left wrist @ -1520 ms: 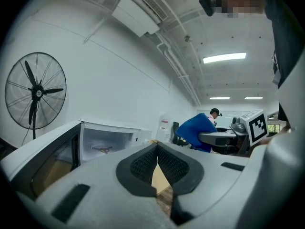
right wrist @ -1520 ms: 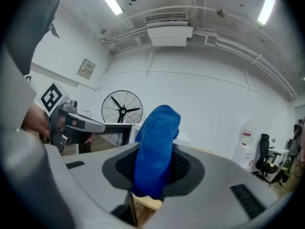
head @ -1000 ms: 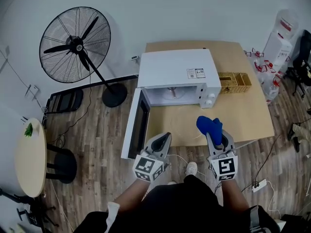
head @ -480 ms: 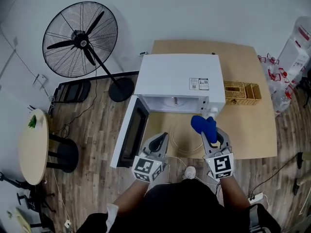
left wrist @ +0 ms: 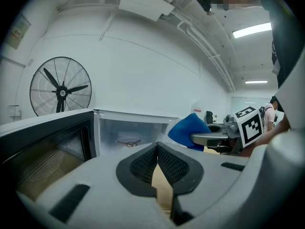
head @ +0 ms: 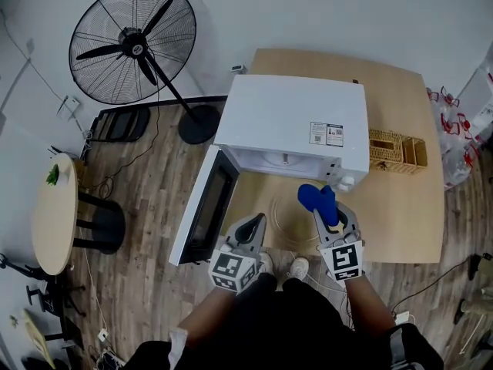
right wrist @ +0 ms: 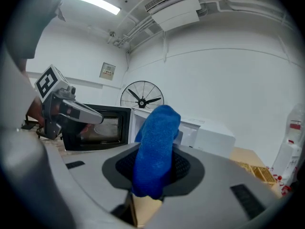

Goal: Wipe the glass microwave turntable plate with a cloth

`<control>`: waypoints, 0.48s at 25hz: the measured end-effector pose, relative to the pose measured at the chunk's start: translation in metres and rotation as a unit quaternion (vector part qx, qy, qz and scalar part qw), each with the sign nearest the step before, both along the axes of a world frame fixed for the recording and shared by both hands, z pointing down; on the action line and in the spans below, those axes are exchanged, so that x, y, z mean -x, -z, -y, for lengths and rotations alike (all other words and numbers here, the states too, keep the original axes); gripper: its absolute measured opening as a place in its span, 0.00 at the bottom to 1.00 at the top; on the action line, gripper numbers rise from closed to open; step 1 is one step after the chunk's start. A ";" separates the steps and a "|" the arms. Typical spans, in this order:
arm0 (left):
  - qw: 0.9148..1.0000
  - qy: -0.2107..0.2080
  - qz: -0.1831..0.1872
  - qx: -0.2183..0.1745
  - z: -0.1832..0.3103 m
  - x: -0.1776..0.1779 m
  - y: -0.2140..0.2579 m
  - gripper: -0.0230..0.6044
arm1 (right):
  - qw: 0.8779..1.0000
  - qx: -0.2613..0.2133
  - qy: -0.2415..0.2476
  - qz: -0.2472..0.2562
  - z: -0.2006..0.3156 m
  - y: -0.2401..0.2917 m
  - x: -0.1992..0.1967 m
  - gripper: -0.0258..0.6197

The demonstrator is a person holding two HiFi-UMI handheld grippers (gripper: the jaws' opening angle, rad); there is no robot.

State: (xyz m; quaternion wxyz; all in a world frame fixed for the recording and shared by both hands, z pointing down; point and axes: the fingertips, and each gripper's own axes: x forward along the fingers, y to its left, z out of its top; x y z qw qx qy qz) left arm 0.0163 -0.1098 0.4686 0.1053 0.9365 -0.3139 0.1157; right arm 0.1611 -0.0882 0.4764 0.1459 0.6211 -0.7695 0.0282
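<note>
A white microwave (head: 289, 122) stands on a wooden table (head: 400, 206) with its door (head: 204, 206) swung open to the left. The clear glass plate (head: 285, 223) shows only as a faint round outline, lying on the table in front of the cavity. My right gripper (head: 327, 210) is shut on a blue cloth (head: 312, 197), held above the plate's right part, near the opening. In the right gripper view the cloth (right wrist: 155, 147) sticks up between the jaws. My left gripper (head: 258, 220) is shut and empty, at the plate's left edge beside the door; its pads (left wrist: 143, 163) meet.
A big standing fan (head: 131, 45) is behind the microwave on the left. A wicker basket (head: 393, 151) sits on the table to the microwave's right. A small round side table (head: 54, 214) stands at far left. A roller ring (left wrist: 128, 141) lies inside the cavity.
The person has stepped closer to the microwave. Both grippers have moved forward over the table, the right one carrying the blue cloth up to the opening. Both stayed shut.
</note>
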 end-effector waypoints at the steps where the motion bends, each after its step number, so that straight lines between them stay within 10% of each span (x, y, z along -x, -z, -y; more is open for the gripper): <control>1: 1.000 0.001 0.000 0.001 0.002 0.001 -0.001 0.04 | 1.000 0.005 -0.001 0.000 0.003 -0.005 0.001 0.20; 12: 0.999 0.011 -0.009 0.029 0.015 0.015 -0.025 0.04 | 0.997 0.072 -0.001 -0.022 0.038 -0.077 0.010 0.20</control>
